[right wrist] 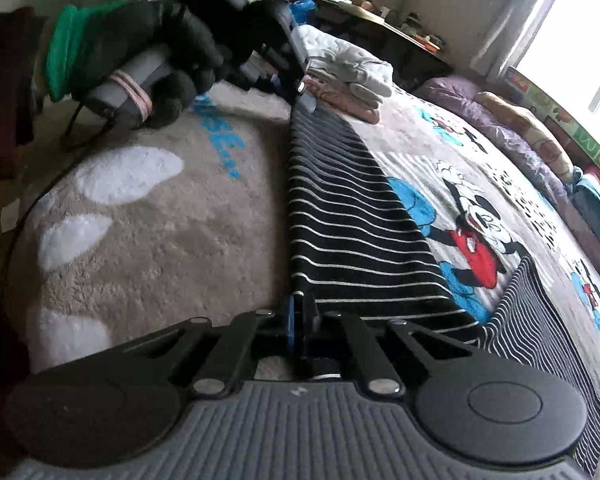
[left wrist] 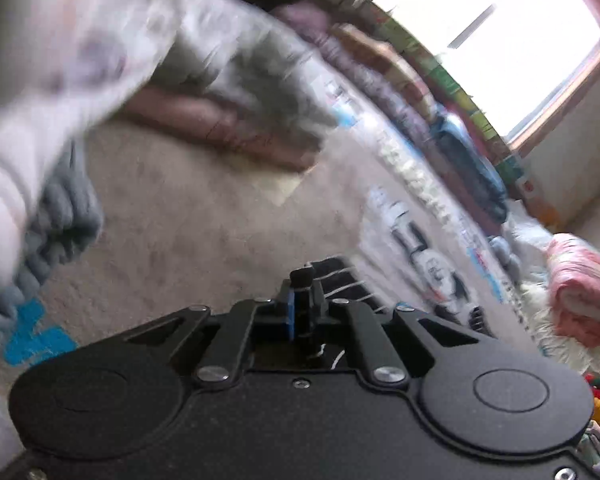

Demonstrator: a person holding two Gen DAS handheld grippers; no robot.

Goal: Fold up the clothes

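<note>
A black garment with thin white stripes (right wrist: 352, 216) is stretched taut along its top edge between both grippers above the bed. My right gripper (right wrist: 300, 300) is shut on its near corner. My left gripper (right wrist: 306, 98), held by a black-gloved hand (right wrist: 160, 40) with a green cuff, pinches the far corner. The cloth drapes down to the right onto the cartoon-mouse blanket (right wrist: 472, 224). The left wrist view is motion-blurred. There my left gripper (left wrist: 302, 280) is shut on a bit of the striped garment (left wrist: 340, 276).
A beige fleece blanket (right wrist: 140, 232) covers the bed. Folded white and pink clothes (right wrist: 352, 76) are stacked at its far end. Purple pillows (right wrist: 480, 108) line the window side. A pink folded towel (left wrist: 580, 288) and a grey knit (left wrist: 60, 216) lie nearby.
</note>
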